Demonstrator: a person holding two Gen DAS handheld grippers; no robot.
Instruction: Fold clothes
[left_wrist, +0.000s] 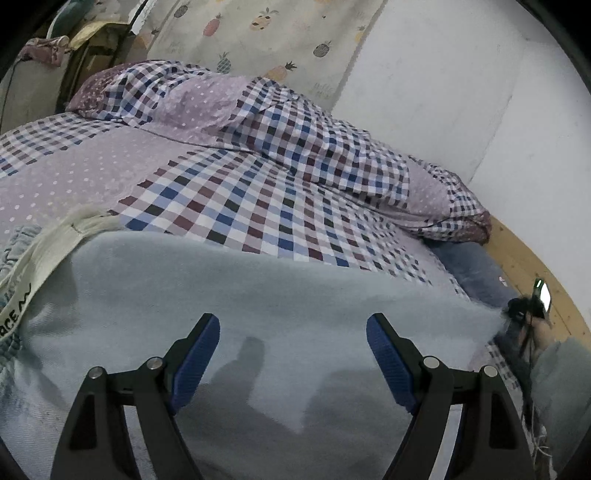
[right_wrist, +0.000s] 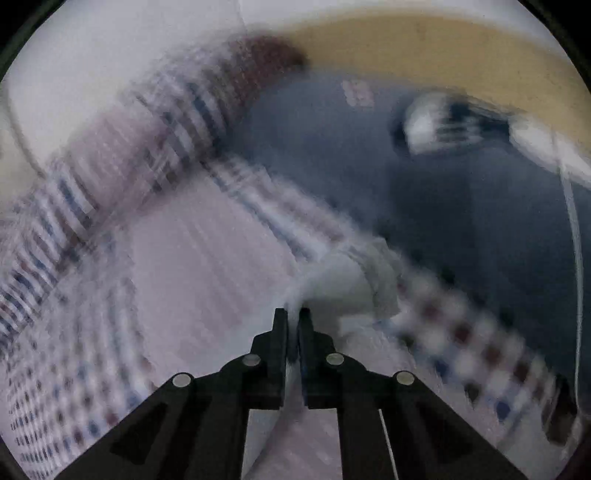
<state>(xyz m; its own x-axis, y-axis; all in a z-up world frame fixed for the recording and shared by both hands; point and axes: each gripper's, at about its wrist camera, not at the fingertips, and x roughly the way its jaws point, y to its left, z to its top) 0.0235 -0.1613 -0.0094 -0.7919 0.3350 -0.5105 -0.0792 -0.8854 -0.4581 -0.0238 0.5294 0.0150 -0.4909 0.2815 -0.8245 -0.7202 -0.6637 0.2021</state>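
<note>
On the checked bed (left_wrist: 258, 199), the pale blue garment (left_wrist: 258, 295) lies under the left gripper (left_wrist: 293, 332), jaws spread; a rumpled quilt (left_wrist: 314, 140) lies beyond. Right gripper (right_wrist: 294, 314) pinches pale cloth (right_wrist: 340, 284).

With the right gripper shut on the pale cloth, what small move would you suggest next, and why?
Probably carry the right gripper across, folding the pale blue-grey cloth over itself: its jaws pinch an edge, while the left gripper hovers open above the flat part.
</note>
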